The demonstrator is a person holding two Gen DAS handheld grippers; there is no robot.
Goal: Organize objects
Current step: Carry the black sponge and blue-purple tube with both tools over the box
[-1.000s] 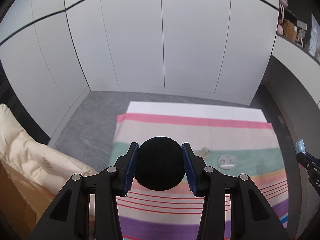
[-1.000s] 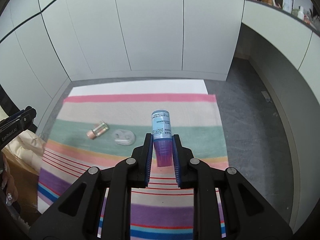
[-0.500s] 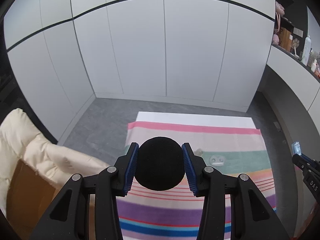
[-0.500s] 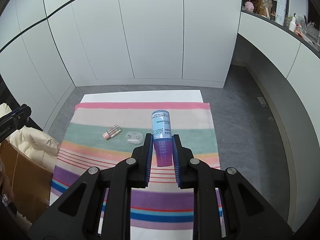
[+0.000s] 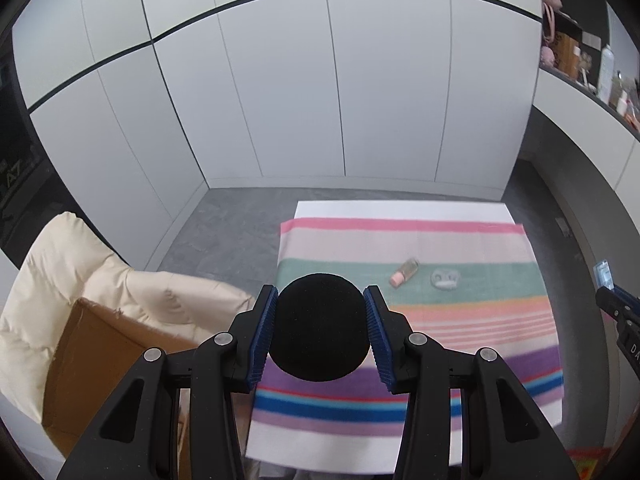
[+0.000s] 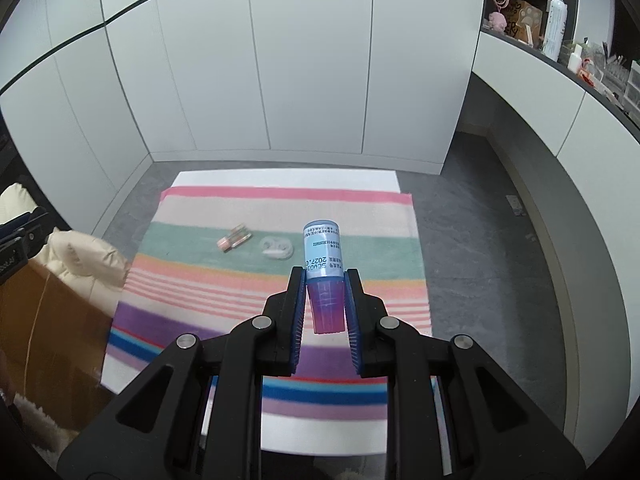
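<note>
My left gripper [image 5: 320,330] is shut on a round black sponge ball [image 5: 318,328], held high above the striped cloth [image 5: 472,320]. My right gripper [image 6: 323,304] is shut on a small bottle [image 6: 322,256] with a blue label and a purple cap, also well above the striped cloth [image 6: 192,304]. A small pink-capped vial [image 5: 405,272] and a clear round case [image 5: 445,279] lie on the cloth's green stripe; they also show in the right wrist view, vial [image 6: 235,239] and case [image 6: 276,248].
An open cardboard box [image 5: 104,364] with a cream padded jacket [image 5: 76,264] draped over it stands left of the cloth. White cabinet doors [image 5: 320,100] lie beyond. A counter with shelves of items [image 6: 560,40] runs along the right. The floor around is grey.
Both grippers have risen and pulled back from the cloth, still holding their objects. The left view has shifted left, so the box and jacket show more.
</note>
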